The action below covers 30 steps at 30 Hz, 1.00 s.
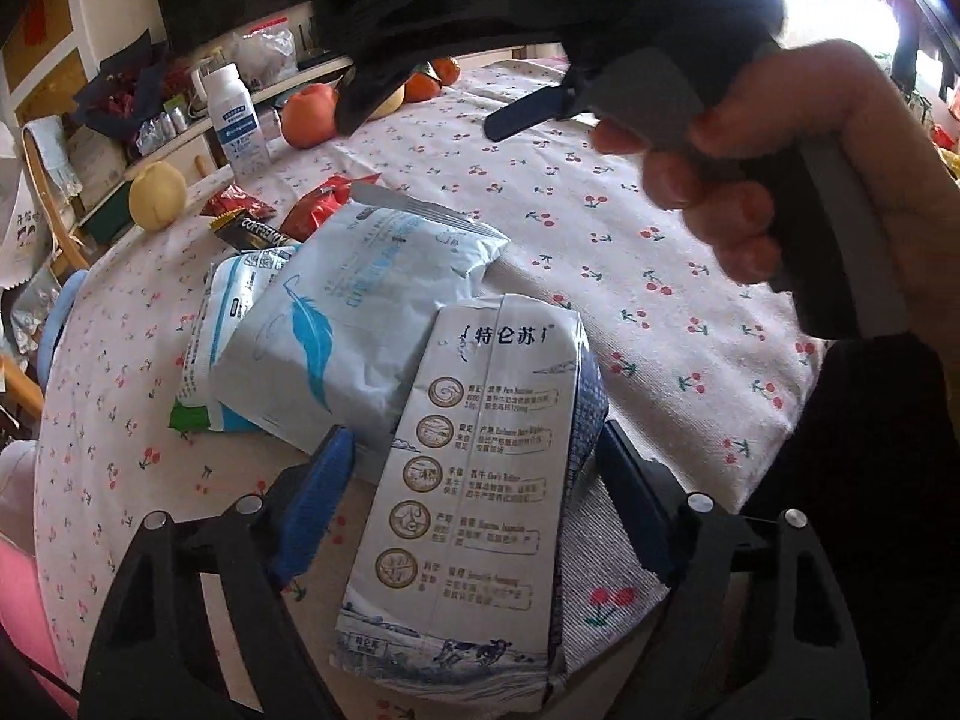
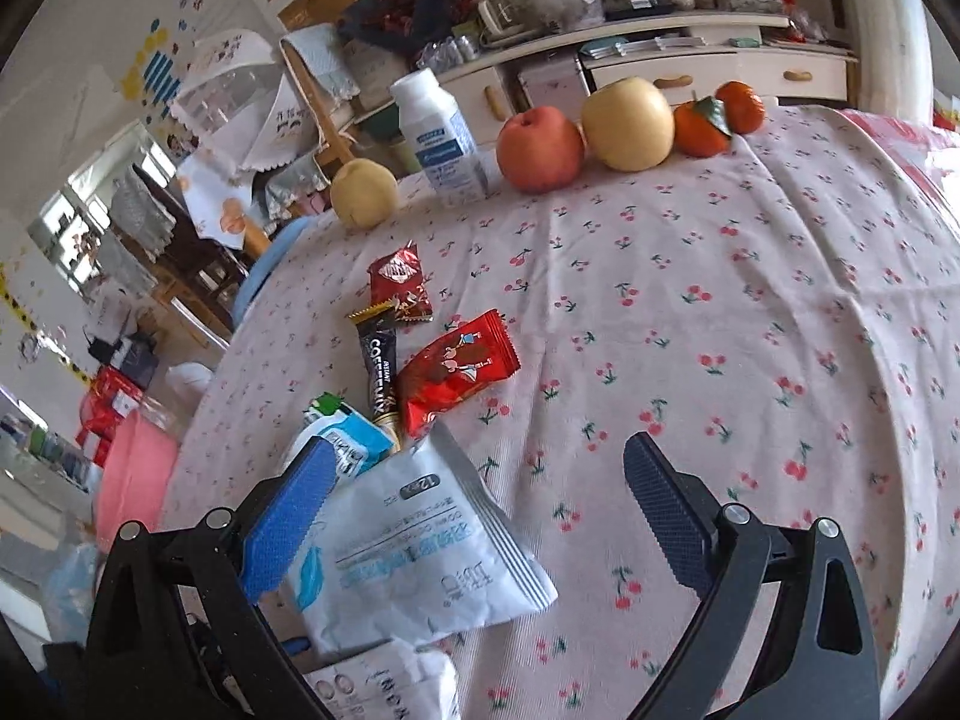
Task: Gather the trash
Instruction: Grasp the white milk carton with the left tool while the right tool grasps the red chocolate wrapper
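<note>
A white-and-blue milk carton [image 1: 480, 480] lies on the cherry-print tablecloth [image 1: 660, 276] between the fingers of my left gripper [image 1: 474, 438]. The right pad is at its edge and the left pad stands a little off it, so the gripper is open. Behind the carton lie a white pouch with a blue feather [image 1: 336, 324] and a small blue-white pack [image 1: 228, 312]. My right gripper [image 2: 480, 450] is wide open above the cloth, its left finger over the white pouch [image 2: 420, 552]. Beyond it lie a red wrapper [image 2: 456, 372], a coffee sachet [image 2: 378, 360] and a small red wrapper [image 2: 399, 285].
At the table's far edge stand a white bottle [image 2: 441, 132], an apple [image 2: 540, 147], a yellow pear [image 2: 627, 123], two oranges [image 2: 699, 129] and a smaller pear [image 2: 363, 192]. A cluttered sideboard [image 2: 660, 66] runs behind. A hand [image 1: 750, 180] holds the right gripper's handle.
</note>
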Each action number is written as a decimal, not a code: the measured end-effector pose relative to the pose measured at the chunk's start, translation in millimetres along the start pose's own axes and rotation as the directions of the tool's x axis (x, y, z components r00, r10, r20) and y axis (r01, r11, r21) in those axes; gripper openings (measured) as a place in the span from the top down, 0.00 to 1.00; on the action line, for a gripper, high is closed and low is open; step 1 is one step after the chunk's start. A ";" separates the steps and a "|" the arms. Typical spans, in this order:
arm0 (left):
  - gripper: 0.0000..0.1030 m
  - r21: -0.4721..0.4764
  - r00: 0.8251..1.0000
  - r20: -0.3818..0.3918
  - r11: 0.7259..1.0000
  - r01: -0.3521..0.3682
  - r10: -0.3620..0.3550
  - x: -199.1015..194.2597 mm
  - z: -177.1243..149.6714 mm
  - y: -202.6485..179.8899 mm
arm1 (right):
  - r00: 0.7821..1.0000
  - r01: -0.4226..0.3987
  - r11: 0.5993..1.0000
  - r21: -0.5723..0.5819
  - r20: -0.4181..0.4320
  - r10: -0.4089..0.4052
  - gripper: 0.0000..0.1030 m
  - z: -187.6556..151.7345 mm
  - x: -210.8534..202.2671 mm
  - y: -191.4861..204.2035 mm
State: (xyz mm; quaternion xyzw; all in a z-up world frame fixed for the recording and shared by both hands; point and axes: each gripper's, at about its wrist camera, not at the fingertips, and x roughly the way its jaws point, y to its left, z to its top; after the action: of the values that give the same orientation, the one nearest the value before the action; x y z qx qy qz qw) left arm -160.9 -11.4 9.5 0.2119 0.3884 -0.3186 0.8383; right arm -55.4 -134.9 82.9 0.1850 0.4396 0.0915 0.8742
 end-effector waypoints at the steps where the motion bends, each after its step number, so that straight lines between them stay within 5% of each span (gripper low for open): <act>1: 0.21 0.001 1.000 0.003 1.000 0.000 0.000 0.3 0.5 -0.3 | 1.000 0.012 1.000 -0.021 -0.004 -0.012 0.07 1.5 5.3 2.8; 5: 0.29 -0.005 1.000 0.019 1.000 0.017 -0.017 -0.4 3.0 0.4 | 0.998 0.060 0.993 -0.101 -0.019 -0.062 0.09 6.8 25.1 11.9; 7: 0.33 -0.012 0.999 0.024 1.000 0.023 -0.022 -0.6 3.5 0.3 | 0.997 0.072 0.988 -0.140 -0.029 -0.077 0.19 9.3 35.5 16.7; 15: 0.39 -0.010 0.999 0.045 1.000 0.026 -0.025 -1.0 3.9 -1.4 | 0.991 0.112 0.952 -0.286 -0.033 -0.127 0.19 15.7 63.2 35.4; 30: 0.42 -0.056 0.994 0.086 0.995 0.077 -0.072 -3.4 1.1 13.5 | 0.984 0.147 0.931 -0.334 -0.050 -0.174 0.19 32.0 92.7 28.7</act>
State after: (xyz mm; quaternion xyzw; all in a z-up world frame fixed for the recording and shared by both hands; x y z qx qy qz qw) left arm -152.5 -1.2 14.2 0.1585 0.3696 -0.3465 0.8474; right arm 25.6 -86.5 43.8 -0.0038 0.4660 0.0991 0.8792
